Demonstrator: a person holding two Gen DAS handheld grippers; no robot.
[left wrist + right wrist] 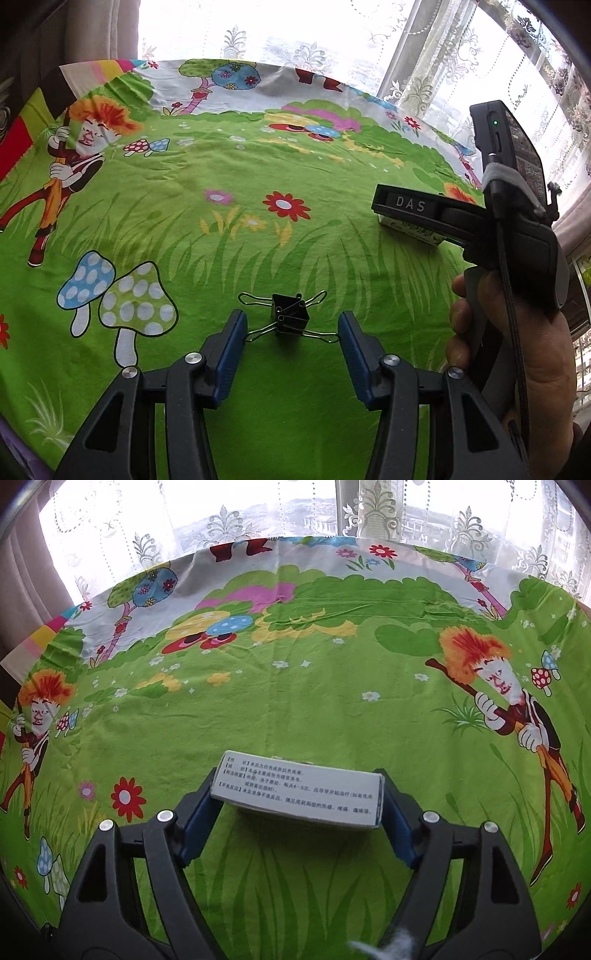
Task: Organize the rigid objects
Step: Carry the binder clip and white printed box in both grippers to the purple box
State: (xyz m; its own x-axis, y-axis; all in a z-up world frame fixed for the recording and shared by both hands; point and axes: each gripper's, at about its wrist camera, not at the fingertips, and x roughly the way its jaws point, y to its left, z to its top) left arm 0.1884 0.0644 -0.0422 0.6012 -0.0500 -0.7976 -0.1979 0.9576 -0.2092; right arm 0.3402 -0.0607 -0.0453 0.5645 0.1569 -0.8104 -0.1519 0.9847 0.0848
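Note:
Two black binder clips (290, 316) lie hooked together on the green cartoon cloth (258, 166), their wire handles spread sideways. My left gripper (291, 319) straddles them, and its blue pads touch the wire ends on both sides. A white medicine box (299, 794) with printed text sits crosswise between the fingers of my right gripper (297, 781), its short ends against both pads. In the left wrist view one black finger (406, 203) of the right gripper covers the box (410, 230) at the right of the table, with a hand (517, 350) on its handle.
The cloth (295, 683) covers the whole table, with slight wrinkles. Its far edge runs along a window with lace curtains (258, 513). A dark piece of furniture (22, 55) stands at the far left. Nothing else lies on the cloth in either view.

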